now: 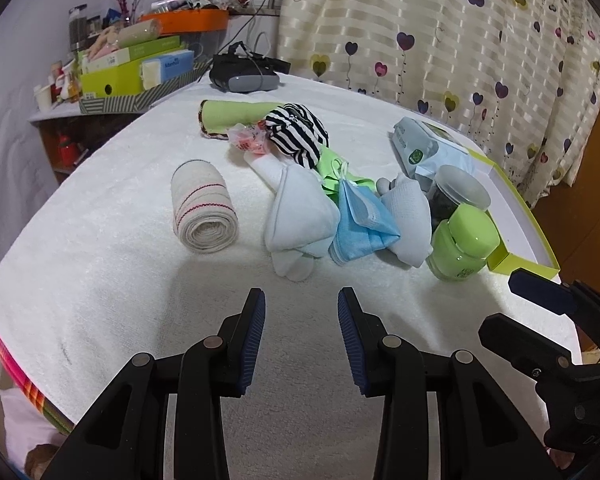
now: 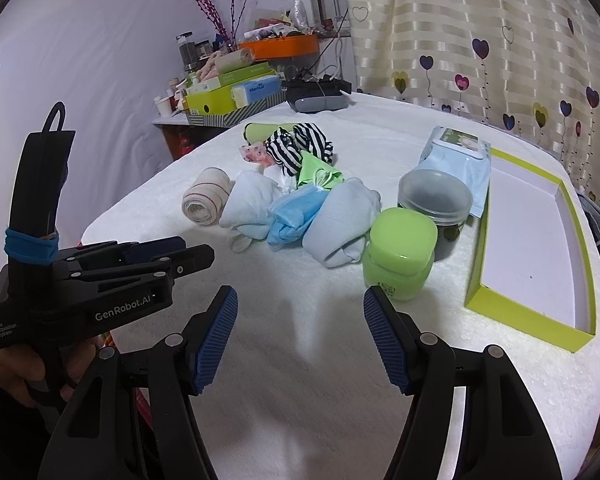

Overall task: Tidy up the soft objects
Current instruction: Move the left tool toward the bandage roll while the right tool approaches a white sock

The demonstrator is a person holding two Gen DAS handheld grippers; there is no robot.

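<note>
A heap of soft things lies mid-table on the white towel (image 1: pixel 100 280): a rolled bandage (image 1: pixel 204 212), a white sock (image 1: pixel 300 216), a blue face mask (image 1: pixel 360 224), a pale grey sock (image 1: pixel 408 216), a green mask (image 1: pixel 332 168), a striped cloth (image 1: pixel 296 132) and a green cloth (image 1: pixel 236 114). My left gripper (image 1: pixel 302 300) hovers open in front of the heap, holding nothing. My right gripper (image 2: pixel 300 296) is open too, empty, short of the grey sock (image 2: pixel 344 220) and blue mask (image 2: pixel 296 212). A hand holds the left gripper (image 2: pixel 198 250) at the lower left.
A green jar (image 2: pixel 400 256), a clear jar (image 2: pixel 436 200) and a wipes pack (image 2: pixel 460 156) stand right of the heap. A green-rimmed box (image 2: pixel 478 280) lies at the right edge. A grey headset (image 1: pixel 248 76) sits at the back, with a cluttered side table (image 1: pixel 132 76) behind left.
</note>
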